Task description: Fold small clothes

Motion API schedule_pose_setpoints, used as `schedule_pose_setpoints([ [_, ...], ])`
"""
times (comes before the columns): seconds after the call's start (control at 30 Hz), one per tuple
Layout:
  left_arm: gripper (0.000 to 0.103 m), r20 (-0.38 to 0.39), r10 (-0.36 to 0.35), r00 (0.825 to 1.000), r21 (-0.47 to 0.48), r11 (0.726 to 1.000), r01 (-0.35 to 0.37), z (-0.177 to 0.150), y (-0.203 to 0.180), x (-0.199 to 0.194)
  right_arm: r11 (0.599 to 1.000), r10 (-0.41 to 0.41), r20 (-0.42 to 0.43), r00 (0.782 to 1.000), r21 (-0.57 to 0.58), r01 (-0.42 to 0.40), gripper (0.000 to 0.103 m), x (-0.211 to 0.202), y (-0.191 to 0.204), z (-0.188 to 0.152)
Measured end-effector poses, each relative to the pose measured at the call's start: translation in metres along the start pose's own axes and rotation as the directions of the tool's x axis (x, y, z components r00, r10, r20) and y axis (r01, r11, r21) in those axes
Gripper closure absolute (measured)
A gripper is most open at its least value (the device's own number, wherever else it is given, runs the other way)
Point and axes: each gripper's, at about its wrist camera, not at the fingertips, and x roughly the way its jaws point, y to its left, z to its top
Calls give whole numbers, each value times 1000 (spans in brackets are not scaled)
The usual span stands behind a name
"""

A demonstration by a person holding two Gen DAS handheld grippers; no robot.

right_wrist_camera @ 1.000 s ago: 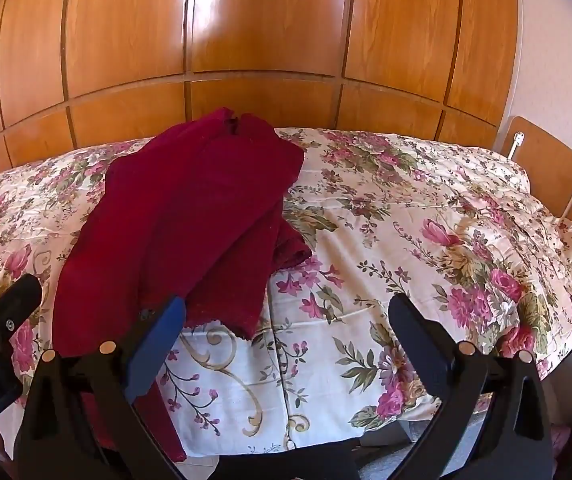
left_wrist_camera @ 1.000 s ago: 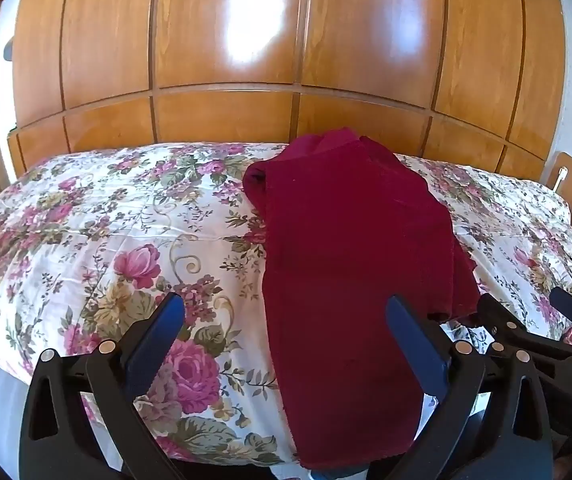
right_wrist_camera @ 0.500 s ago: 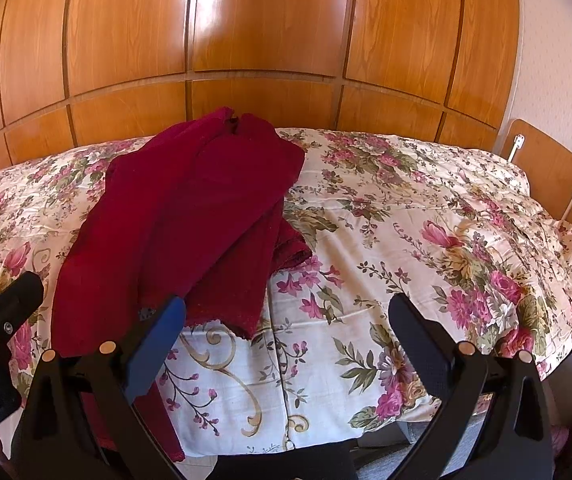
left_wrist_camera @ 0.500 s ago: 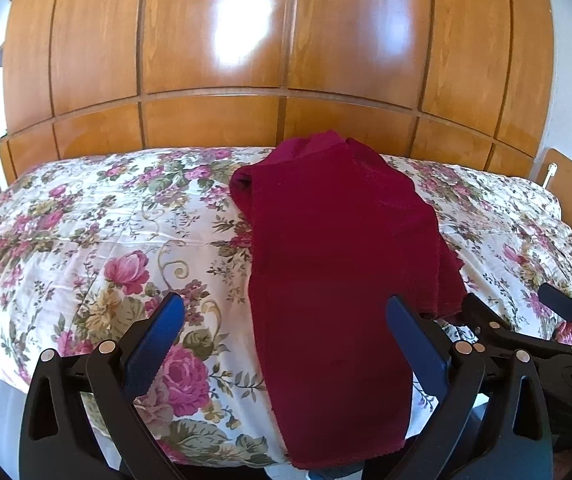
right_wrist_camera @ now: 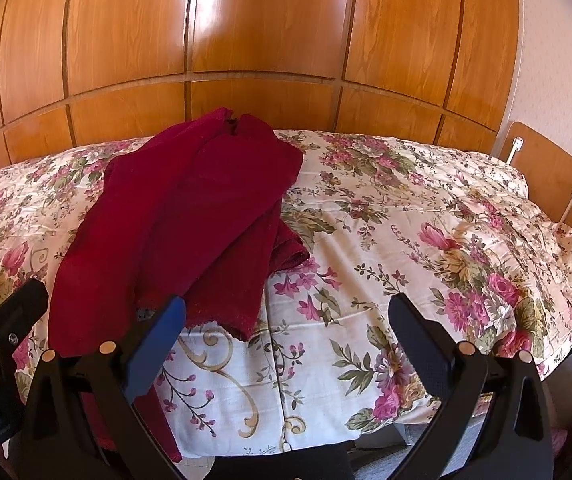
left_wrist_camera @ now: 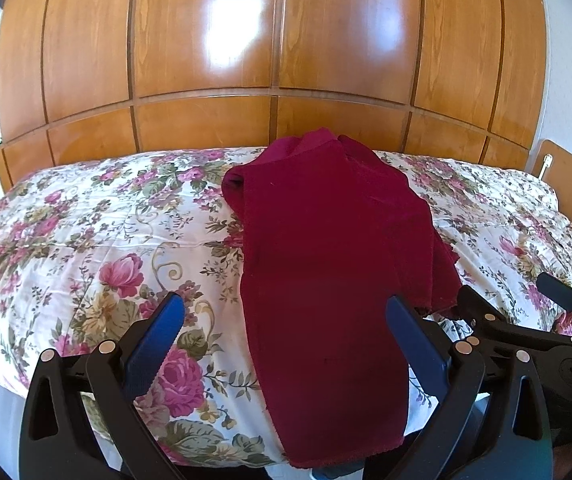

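Floral bedspread [left_wrist_camera: 85,240] carries your maroon garment [left_wrist_camera: 326,272], long axis running away from you; both tongs gape empty, left gripper [left_wrist_camera: 281,320] nearer (right gripper [right_wrist_camera: 286,316] sits rightward).

One dark red garment [left_wrist_camera: 338,264] lies on one bed, on its single floral bedspread [left_wrist_camera: 97,232]. Two grippers are in view, the left gripper [left_wrist_camera: 286,316] and the right gripper [right_wrist_camera: 286,316], each with two blue-padded fingers. One wooden panelled wall [right_wrist_camera: 245,40] stands behind the bed.

garment's [left_wrist_camera: 338,264] near hem behind gripper, label cropped
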Motion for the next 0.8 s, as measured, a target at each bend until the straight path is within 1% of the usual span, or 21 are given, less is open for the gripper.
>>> schedule_pose_setpoints([
  [0.2,3,8,-10,1000,19,1000,10,-1,-4,-1,1000,0,-2,1000,2,0,2,0,-1,1],
  [0.53,3,-9,-28,1000,44,999,29,-3,-10,4,1000,-6,-13,1000,7,6,2,5,-5,1],
  [0.63,3,-30,-38,999,53,998,40,-4,-12,9,999,-29,-15,999,14,29,2,8,-12,3],
  [0.8,3,-101,-58,993,78,995,67,-6,-19,26,992,-84,-25,996,95,86,2,12,-43,9],
])
